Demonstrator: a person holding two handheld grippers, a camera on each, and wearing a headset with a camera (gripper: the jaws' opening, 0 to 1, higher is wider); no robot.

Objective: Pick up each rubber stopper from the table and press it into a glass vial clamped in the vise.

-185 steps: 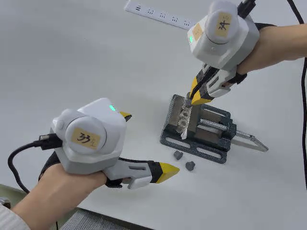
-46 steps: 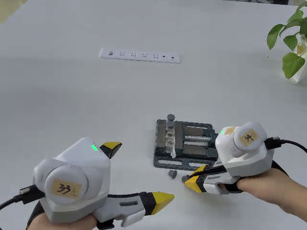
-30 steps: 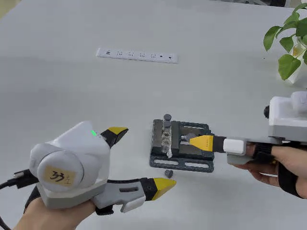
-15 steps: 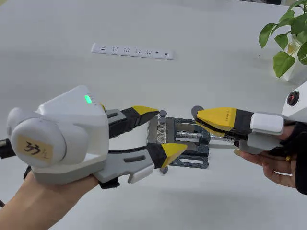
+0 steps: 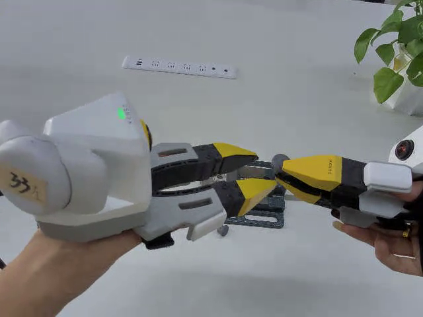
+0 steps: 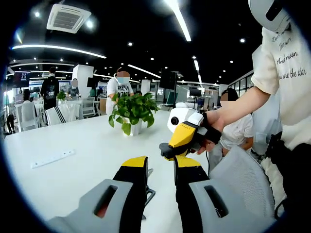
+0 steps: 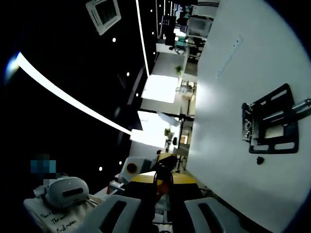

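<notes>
Change vs ~1.5 s back: R gripper [image 5: 285, 173] had left the table [image 5: 198, 112] by the vise [image 5: 268, 212] and was up in the air w/ a grey stopper [image 5: 279, 160] pinched at its tips. L gripper [image 5: 263, 170] rose to meet it, tongs spread, tips just beside the stopper, not touching. Prob. a handover or re-grip before the vial. 2nd stopper [image 5: 223, 230] lay on the table at the vise's near edge, yet to do
</notes>
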